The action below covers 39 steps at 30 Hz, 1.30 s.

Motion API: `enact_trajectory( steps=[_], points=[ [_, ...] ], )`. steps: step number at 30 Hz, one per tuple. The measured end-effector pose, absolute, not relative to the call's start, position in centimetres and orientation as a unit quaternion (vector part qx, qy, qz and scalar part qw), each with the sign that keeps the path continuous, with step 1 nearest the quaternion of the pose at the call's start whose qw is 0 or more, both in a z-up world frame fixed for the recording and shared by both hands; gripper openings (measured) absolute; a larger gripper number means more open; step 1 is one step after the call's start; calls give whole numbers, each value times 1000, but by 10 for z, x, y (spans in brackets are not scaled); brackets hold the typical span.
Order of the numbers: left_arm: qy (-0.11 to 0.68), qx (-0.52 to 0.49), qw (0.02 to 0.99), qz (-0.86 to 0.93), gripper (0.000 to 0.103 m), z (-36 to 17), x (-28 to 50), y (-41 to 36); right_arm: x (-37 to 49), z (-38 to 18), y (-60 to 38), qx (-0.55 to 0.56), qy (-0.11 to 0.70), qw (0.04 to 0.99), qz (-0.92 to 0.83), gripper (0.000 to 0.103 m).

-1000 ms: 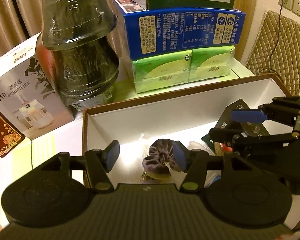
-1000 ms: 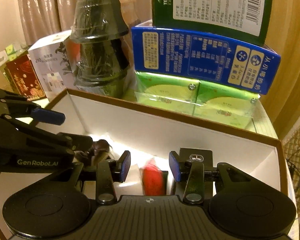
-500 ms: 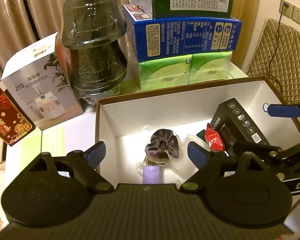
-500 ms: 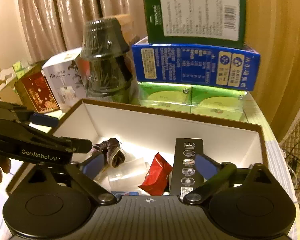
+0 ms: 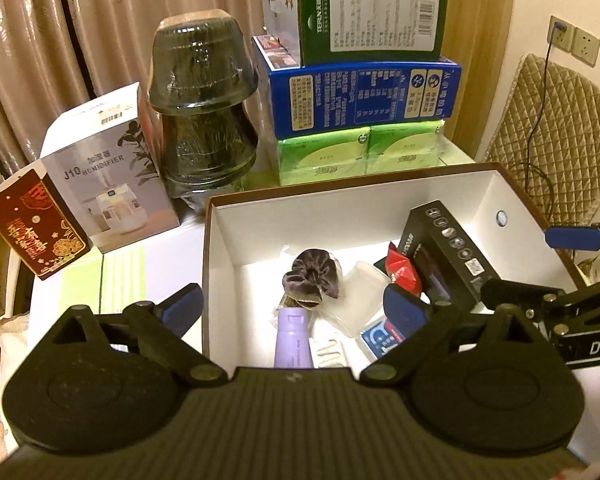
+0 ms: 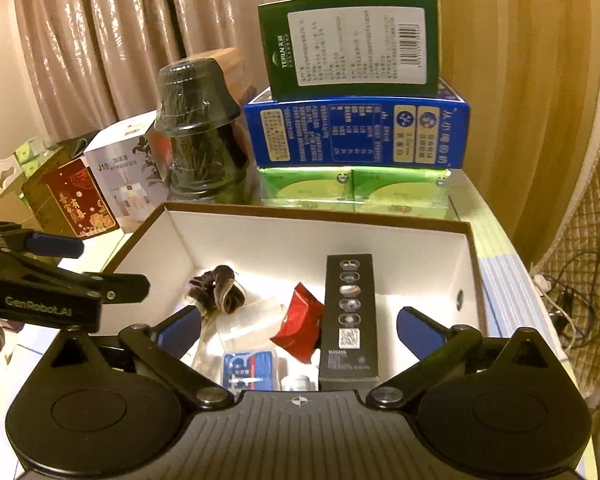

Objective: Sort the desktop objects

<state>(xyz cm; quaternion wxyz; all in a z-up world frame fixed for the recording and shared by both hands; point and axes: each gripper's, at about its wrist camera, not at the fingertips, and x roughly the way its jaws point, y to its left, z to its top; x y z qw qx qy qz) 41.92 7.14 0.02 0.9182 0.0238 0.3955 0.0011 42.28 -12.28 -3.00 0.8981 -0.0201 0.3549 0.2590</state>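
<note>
Desktop objects lie in the white box [image 5: 224,240]: from the left, a purple scrunchie [image 5: 314,278], a red packet [image 5: 402,272], a black carton [image 5: 448,256]. Left gripper [image 5: 292,308] is spreading its jaws above them, empty; right gripper [image 6: 300,330] gapes wide, nothing between its pads.

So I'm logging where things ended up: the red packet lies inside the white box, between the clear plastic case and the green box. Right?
Not quite. In the right wrist view the red packet lies in the white box between the clear plastic case and the black box, not a green one.
</note>
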Motion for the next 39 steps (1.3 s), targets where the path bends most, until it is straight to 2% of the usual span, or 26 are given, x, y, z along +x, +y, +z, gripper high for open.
enact_trajectory(
  steps=[14,39],
  points=[
    [369,20,929,11,102,25,355,56,372,-12,-151,-3,356,902,244,101],
    [373,6,927,49,102,37,231,16,265,-3,-194,-20,359,898,254,101]
  ],
)
